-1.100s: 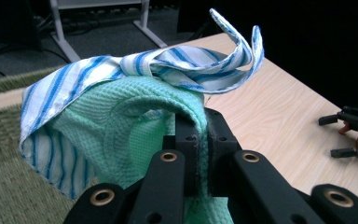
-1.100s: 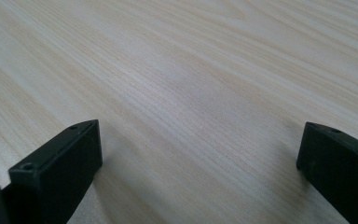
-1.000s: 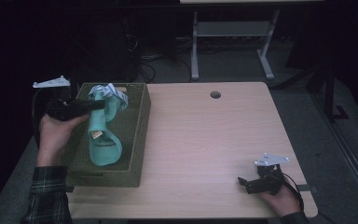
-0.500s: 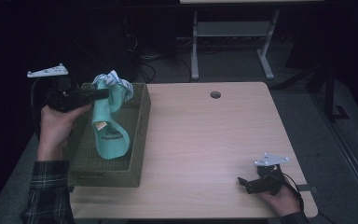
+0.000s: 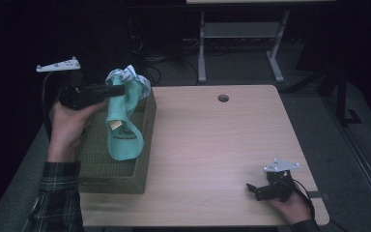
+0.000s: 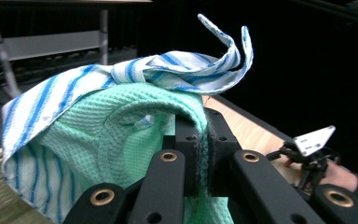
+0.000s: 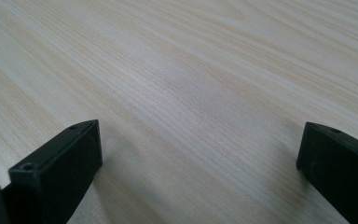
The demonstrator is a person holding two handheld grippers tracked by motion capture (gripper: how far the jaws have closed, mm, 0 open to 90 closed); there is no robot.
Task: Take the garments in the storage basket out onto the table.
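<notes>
The green towel (image 5: 121, 130) is hiding much of the basket's (image 5: 101, 174) inside, its lower end is running off the left gripper view's bottom edge, beneath the striped cloth (image 6: 98, 79)

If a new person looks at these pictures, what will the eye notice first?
First, the mint-green cloth hanging from the left gripper, whose jaws are shut on it above the woven basket at the table's left edge. A blue-striped white towel is draped over the green one. Far off, at the table's near right corner, the right gripper sits low with its jaws open and nothing between them.
</notes>
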